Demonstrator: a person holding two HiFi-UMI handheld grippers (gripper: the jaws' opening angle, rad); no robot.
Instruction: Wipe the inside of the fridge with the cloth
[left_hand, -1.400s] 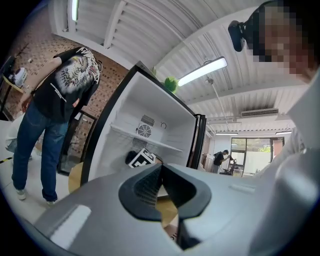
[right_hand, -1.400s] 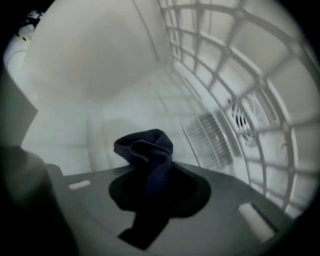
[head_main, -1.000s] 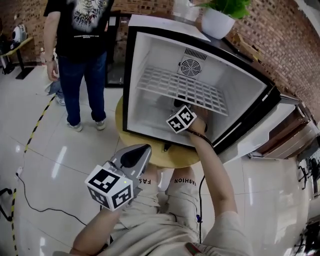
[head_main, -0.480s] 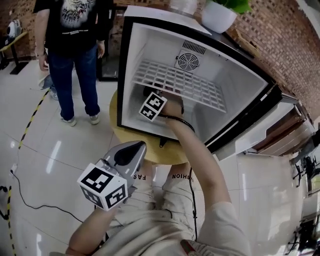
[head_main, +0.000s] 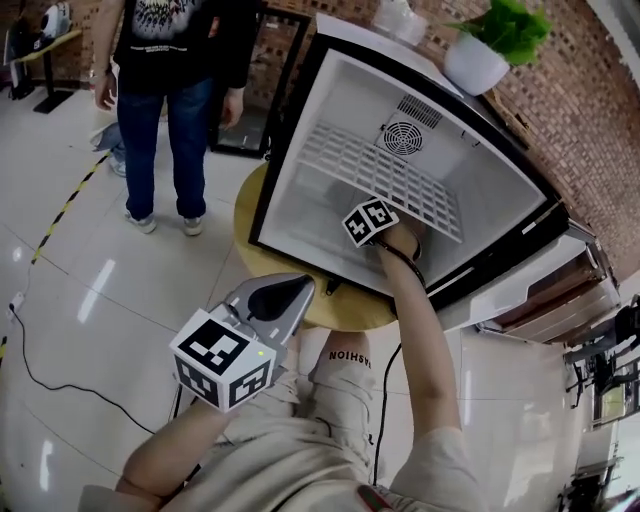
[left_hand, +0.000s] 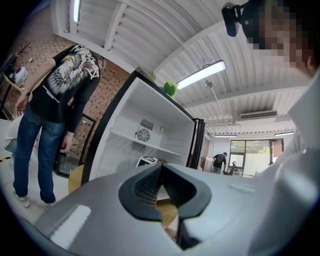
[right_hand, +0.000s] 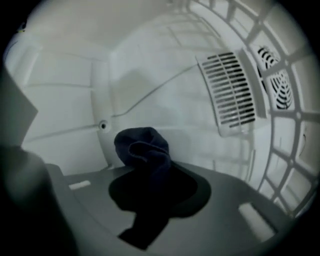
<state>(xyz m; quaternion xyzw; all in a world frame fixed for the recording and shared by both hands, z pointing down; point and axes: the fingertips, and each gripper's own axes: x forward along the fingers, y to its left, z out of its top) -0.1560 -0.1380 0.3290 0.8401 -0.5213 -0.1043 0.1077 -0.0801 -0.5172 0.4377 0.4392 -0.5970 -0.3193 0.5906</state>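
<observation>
Right hand-held gripper (right_hand: 151, 172) is clamped on the dark cloth (right_hand: 140, 145), which bunches just ahead of its tips inside the fridge (right_hand: 65, 100). Risk: wall friction could drag the narrowly pinched cloth free.

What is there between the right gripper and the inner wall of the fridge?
Only the dark cloth, held in the right gripper, stands before the fridge wall; the right gripper view shows it.
</observation>
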